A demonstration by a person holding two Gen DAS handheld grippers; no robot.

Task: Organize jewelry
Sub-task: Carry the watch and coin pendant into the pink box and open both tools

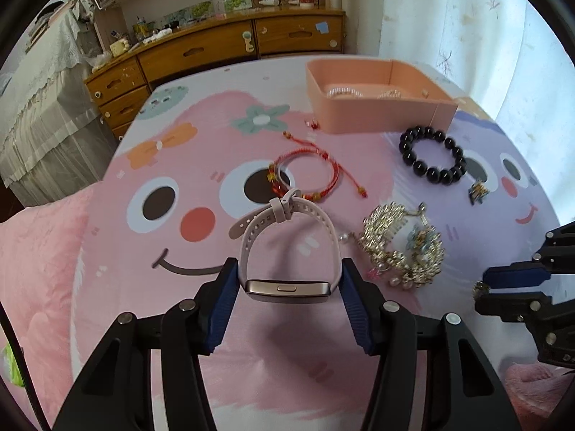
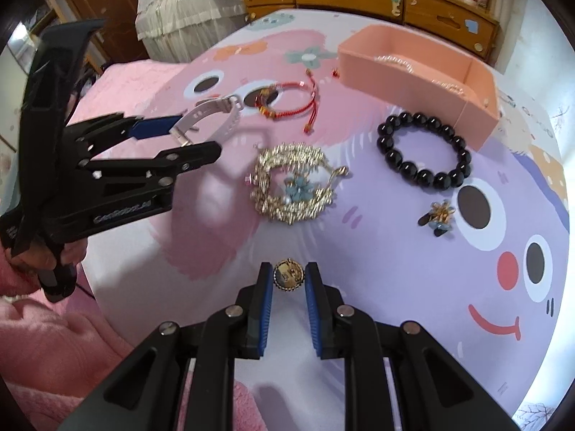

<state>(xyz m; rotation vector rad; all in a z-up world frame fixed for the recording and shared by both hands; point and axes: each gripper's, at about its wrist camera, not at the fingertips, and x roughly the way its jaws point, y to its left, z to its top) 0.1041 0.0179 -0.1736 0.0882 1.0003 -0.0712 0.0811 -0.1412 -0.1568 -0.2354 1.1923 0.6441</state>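
Observation:
My left gripper [image 1: 287, 280] is shut on a pale watch [image 1: 287, 289], its blue pads pressing the strap on both sides of the gold face; in the right wrist view the left gripper [image 2: 192, 136] holds the watch [image 2: 215, 111] just above the bedspread. My right gripper [image 2: 289, 273] is shut on a small round gold brooch [image 2: 288, 276], and appears at the edge of the left view too [image 1: 485, 285]. A pink box [image 1: 377, 118] [image 2: 406, 75] with pearl pieces [image 1: 341, 91] inside stands at the far side.
On the cartoon bedspread lie a red cord bracelet [image 1: 309, 172] [image 2: 287, 104], a black bead bracelet [image 1: 431, 154] [image 2: 424, 151], a gold comb ornament [image 1: 402, 248] [image 2: 294, 186] and a small flower earring [image 1: 479, 190] [image 2: 440, 215]. Wooden drawers [image 1: 201, 50] stand behind. A hand [image 2: 46, 258] grips the left handle.

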